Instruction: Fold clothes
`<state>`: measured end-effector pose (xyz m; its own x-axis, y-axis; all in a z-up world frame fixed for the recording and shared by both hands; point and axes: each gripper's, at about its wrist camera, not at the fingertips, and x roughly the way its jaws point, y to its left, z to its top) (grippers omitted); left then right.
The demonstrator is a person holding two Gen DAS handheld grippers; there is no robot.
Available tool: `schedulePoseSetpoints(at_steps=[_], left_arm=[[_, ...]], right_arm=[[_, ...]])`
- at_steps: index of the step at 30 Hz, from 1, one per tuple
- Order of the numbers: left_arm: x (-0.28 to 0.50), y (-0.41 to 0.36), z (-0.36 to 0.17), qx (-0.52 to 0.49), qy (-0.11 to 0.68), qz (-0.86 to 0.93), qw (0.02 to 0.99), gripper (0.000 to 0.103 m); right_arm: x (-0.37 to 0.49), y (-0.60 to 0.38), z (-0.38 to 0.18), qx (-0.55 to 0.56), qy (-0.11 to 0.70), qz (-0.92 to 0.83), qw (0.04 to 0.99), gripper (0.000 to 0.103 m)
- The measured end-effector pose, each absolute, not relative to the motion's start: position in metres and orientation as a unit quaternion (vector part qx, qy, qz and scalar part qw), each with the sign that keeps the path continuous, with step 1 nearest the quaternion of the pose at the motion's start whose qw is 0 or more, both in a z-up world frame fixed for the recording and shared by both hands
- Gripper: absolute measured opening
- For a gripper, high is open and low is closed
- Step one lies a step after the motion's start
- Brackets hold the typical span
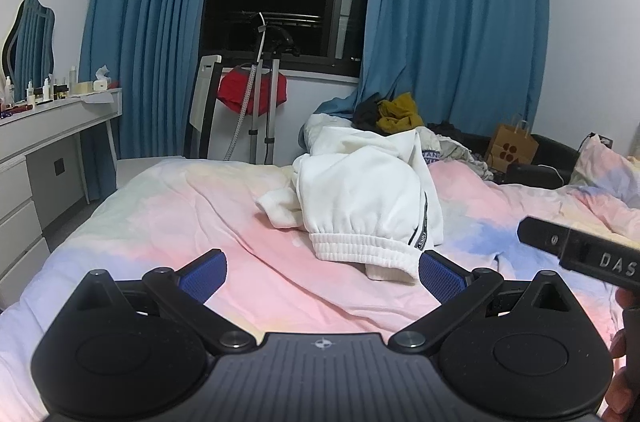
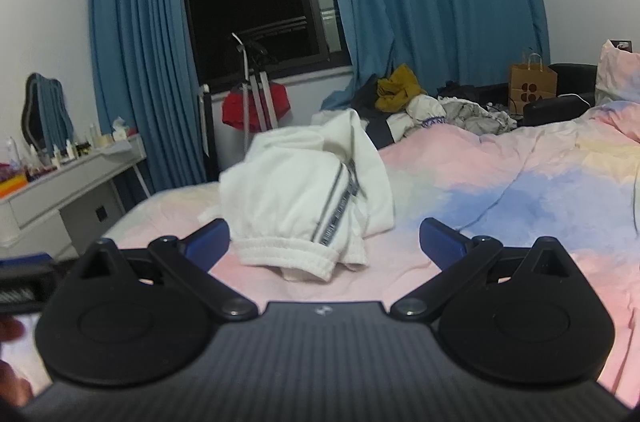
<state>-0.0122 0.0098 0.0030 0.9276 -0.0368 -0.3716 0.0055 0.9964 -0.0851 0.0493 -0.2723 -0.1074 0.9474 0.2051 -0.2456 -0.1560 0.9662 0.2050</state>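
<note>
Over at the far left of the frame, a white dressing table [image 1: 60, 126] carries a crowd of small bottles and a tissue box under a wavy-edged mirror [image 1: 30, 42]; its drawers are shut. Heavy blue curtains [image 1: 148, 34] hang in soft pleats either side of a black window. Below the sill, a red garment [image 1: 252, 90] is draped on a metal stand.

Both tools sit low at the bottom of the frame. The left gripper [image 1: 322, 272] has its jaws spread wide, ribbed blue pads [image 1: 204, 272] holding nothing. The right gripper [image 2: 324, 242] is just as wide apart and empty; seen from the left wrist view, its black side bears the letters "DAS".

Centre of the frame, the white sweatpants [image 1: 360, 198] lie crumpled on the bed [image 1: 180, 222], fleecy, with a gathered elastic cuff nearest the grippers and a dark printed stripe down the leg, its lettering too small to read. The bedcover is a wrinkled pastel wash of pink, yellow and blue.

Further right, a heap of clothes [image 2: 404, 86], mustard on top, and a brown paper bag [image 2: 532, 86] with four dark dots; its contents are hidden.
</note>
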Motion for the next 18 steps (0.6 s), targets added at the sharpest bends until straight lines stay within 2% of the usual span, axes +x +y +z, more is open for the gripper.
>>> schedulePoseSetpoints(at_steps=[9,18], left_arm=[[-0.007,0.01,-0.006,-0.052,0.208,-0.014,0.977,0.103],[0.046,0.009,-0.021,-0.086,0.263,-0.024,0.961,0.102]], right_arm=[[0.054,-0.276,-0.111,0.092,0.127,0.086,0.984,0.103],[0.073,-0.302,-0.128,0.1,0.156,-0.005,0.983,0.103]])
